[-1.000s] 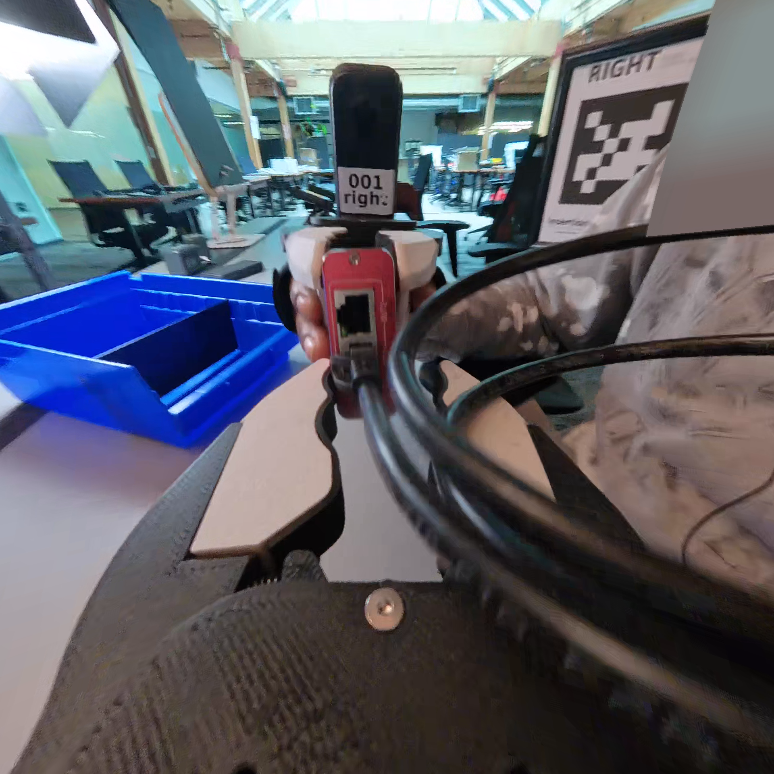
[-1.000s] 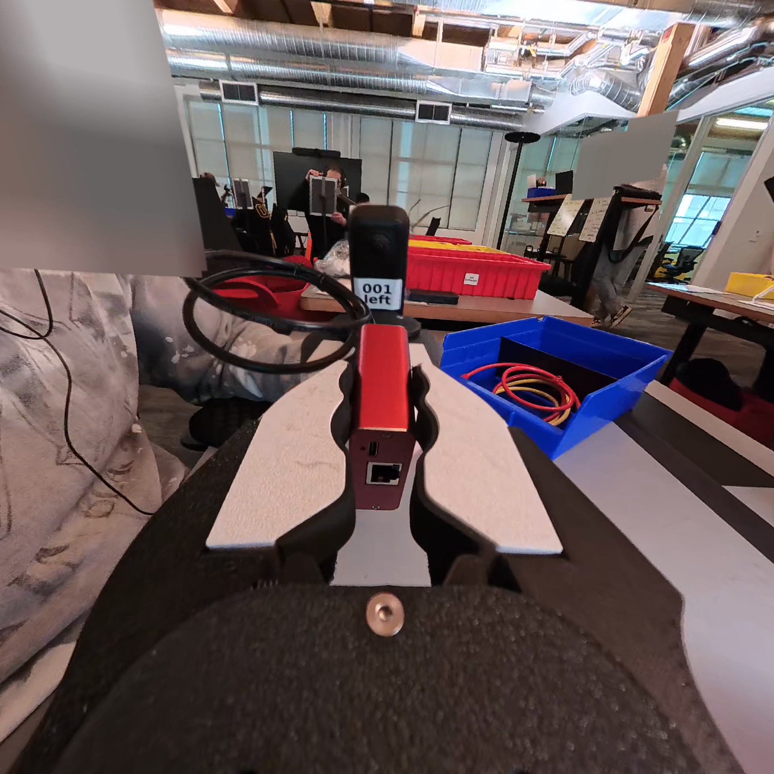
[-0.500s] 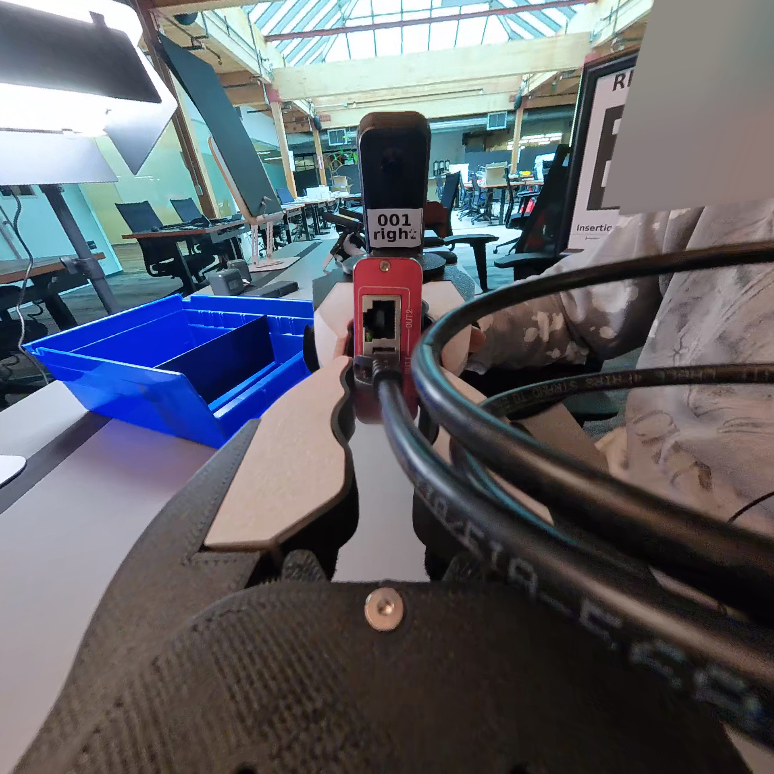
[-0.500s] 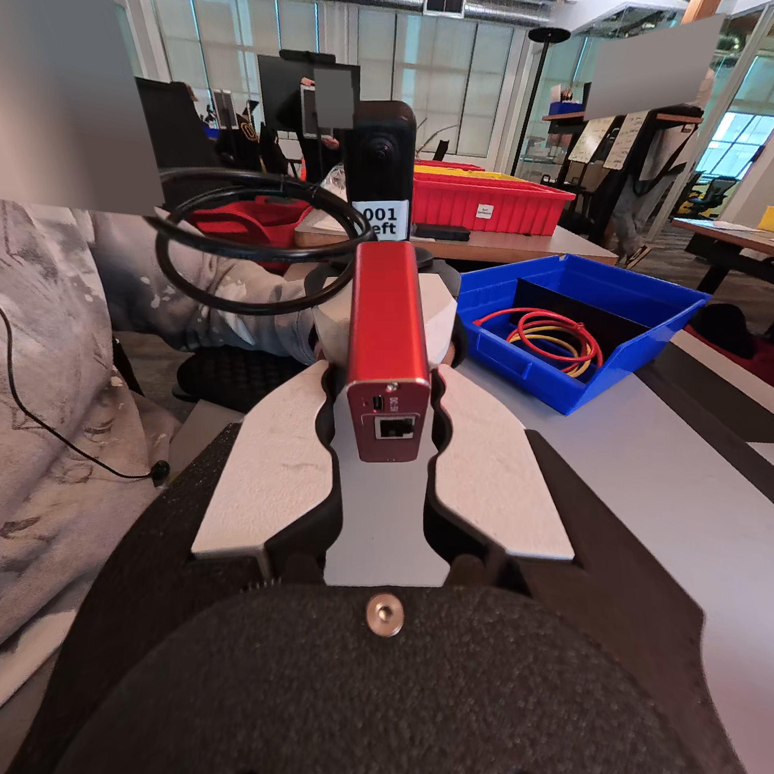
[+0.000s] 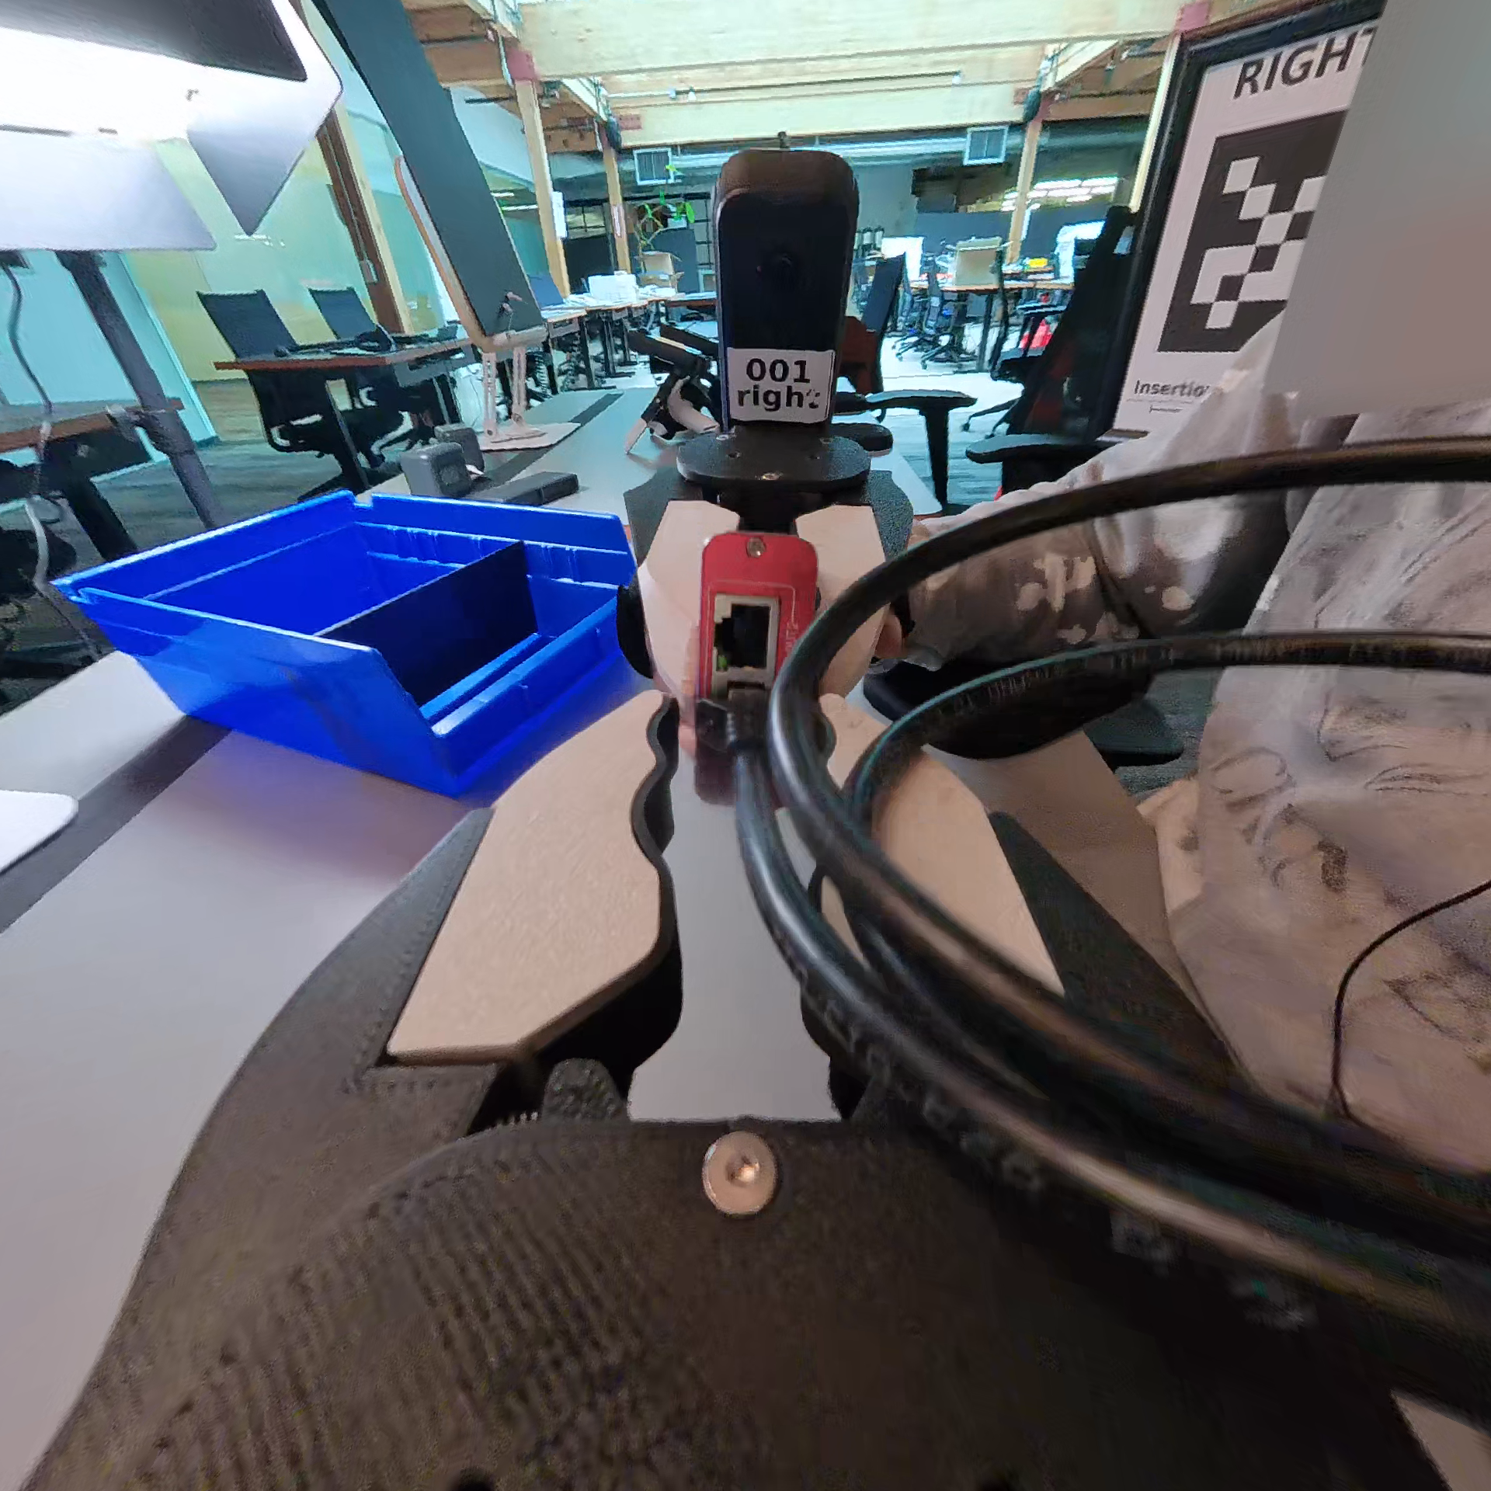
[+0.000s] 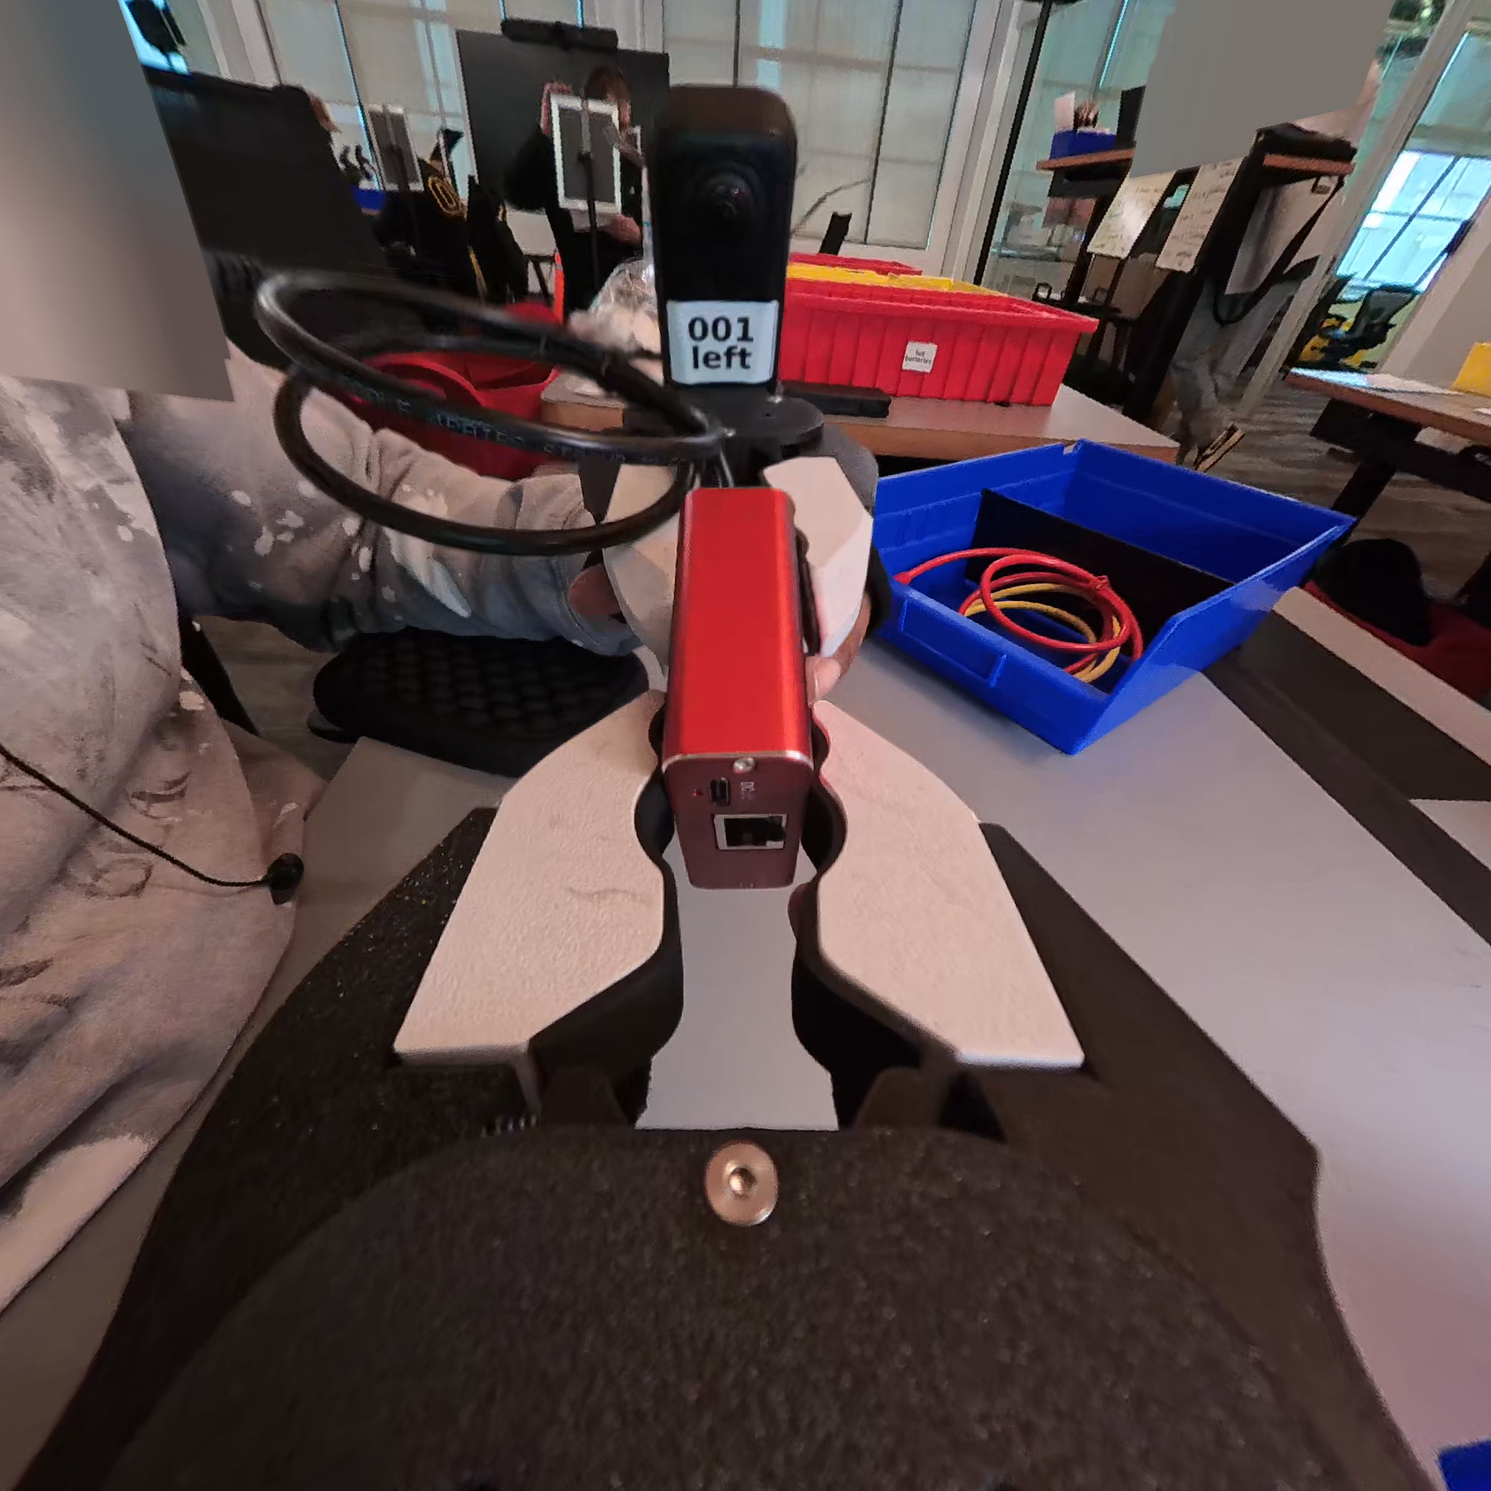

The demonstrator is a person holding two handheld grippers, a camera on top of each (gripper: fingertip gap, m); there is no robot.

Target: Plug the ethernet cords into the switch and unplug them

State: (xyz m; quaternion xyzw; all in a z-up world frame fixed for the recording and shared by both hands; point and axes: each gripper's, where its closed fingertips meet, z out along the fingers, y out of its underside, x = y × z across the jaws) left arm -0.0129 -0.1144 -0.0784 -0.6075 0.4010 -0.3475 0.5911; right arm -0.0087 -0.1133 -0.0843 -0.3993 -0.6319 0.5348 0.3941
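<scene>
1. Red switch (image 6: 738,694) sits clamped between our right gripper (image 6: 738,807) pads, above the table's near edge.
2. Our left gripper (image 5: 738,750) pinches the black ethernet cord (image 5: 928,928) at the lower port.
3. Coiled slack could tug the plug askew.

Since a second ago we have drawn the two grippers apart a little: the red switch (image 5: 754,637) now sits farther from our left gripper (image 5: 746,774), and the black ethernet cord (image 5: 815,815) plug stands at the lower port's mouth, blurred, whether seated we cannot tell.
</scene>
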